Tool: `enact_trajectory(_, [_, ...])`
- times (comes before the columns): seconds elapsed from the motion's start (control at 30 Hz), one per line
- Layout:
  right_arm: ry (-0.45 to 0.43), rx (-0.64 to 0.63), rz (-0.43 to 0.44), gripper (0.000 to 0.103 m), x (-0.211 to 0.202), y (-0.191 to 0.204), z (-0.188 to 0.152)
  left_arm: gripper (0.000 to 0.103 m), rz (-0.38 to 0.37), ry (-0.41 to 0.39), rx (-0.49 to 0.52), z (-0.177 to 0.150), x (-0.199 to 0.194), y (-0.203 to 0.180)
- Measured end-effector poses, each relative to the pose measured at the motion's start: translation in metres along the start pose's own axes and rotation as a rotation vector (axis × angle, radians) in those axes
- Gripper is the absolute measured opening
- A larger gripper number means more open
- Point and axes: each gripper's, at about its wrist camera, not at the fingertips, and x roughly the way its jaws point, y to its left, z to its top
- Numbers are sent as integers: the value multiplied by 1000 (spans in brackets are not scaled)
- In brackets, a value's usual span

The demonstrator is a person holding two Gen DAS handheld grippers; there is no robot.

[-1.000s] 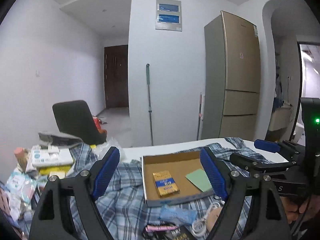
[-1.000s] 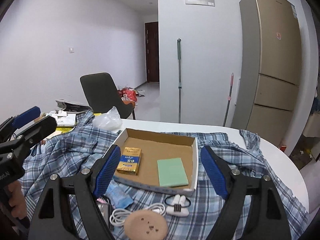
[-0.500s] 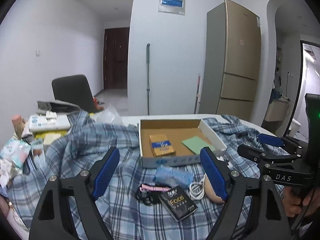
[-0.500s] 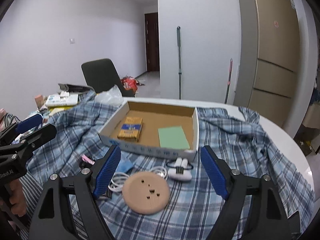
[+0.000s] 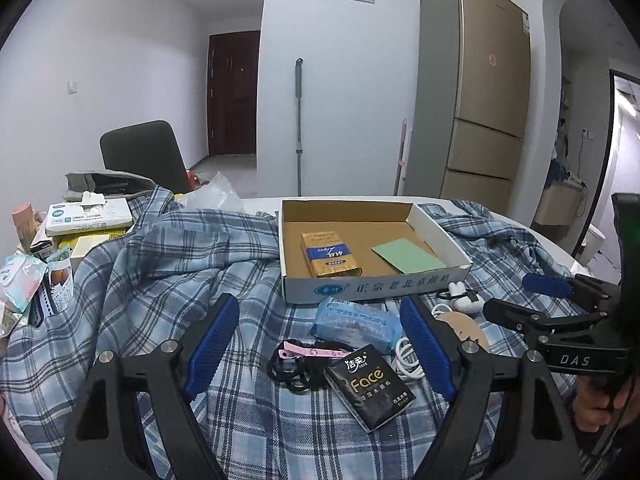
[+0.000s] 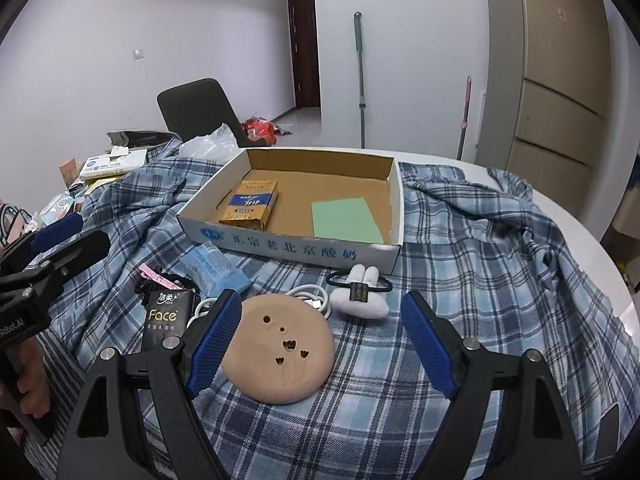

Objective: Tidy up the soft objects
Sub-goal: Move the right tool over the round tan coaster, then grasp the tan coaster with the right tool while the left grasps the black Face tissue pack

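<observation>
Hovering at the left, over the plaid shirt (image 5: 152,264) spread across the white tabletop (image 6: 560,208): left claw (image 5: 320,340), spread wide, gripping nothing. Lying beneath and between its blue fingers (image 5: 212,336), a tangled black hair tie with a pink tag (image 5: 298,360). Just right of that, a black tissue pack (image 5: 370,384), flat, long axis slanting from near right up toward the far left. Behind it, a pale blue wrapped pack (image 5: 354,322), long axis running left to right, nearly touching the front wall of the cardboard box (image 6: 288,246). Sitting inside the box, a yellow-and-blue packet (image 6: 250,204) on the left, long axis pointing away from the cameras, and a green pad (image 6: 344,220) on the right, flat. Coiled in front of the box, a white cable (image 6: 310,298). Resting right of the cable, a round tan puff (image 6: 280,352), flat, with small holes facing up, partly between the right claw's fingers. Hanging above it, right claw (image 6: 322,340), also wide open and empty, left finger close beside the puff's edge; contact not clear. Farther right, a white rabbit-shaped charm (image 6: 362,296), ears pointing toward the box.
</observation>
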Motion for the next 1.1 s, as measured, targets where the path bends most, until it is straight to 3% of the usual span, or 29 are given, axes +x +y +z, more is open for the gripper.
enact_trajectory(0.17, [53, -22, 44, 81, 7, 4, 2, 87, 22, -7, 11, -2, 0, -2])
enact_trajectory(0.3, [96, -17, 90, 86, 13, 6, 2, 103, 11, -41, -24, -1, -7, 4])
enact_trajectory(0.4, [101, -29, 79, 94, 17, 8, 2, 103, 1, -56, -41, 0, -12, 7])
enact_trajectory(0.97, [261, -54, 153, 94, 56, 15, -9, 103, -23, -2, -9, -2, -7, 4])
enact_trajectory(1.1, [292, -60, 173, 94, 62, 16, -11, 103, -62, 49, -4, -3, -3, 4])
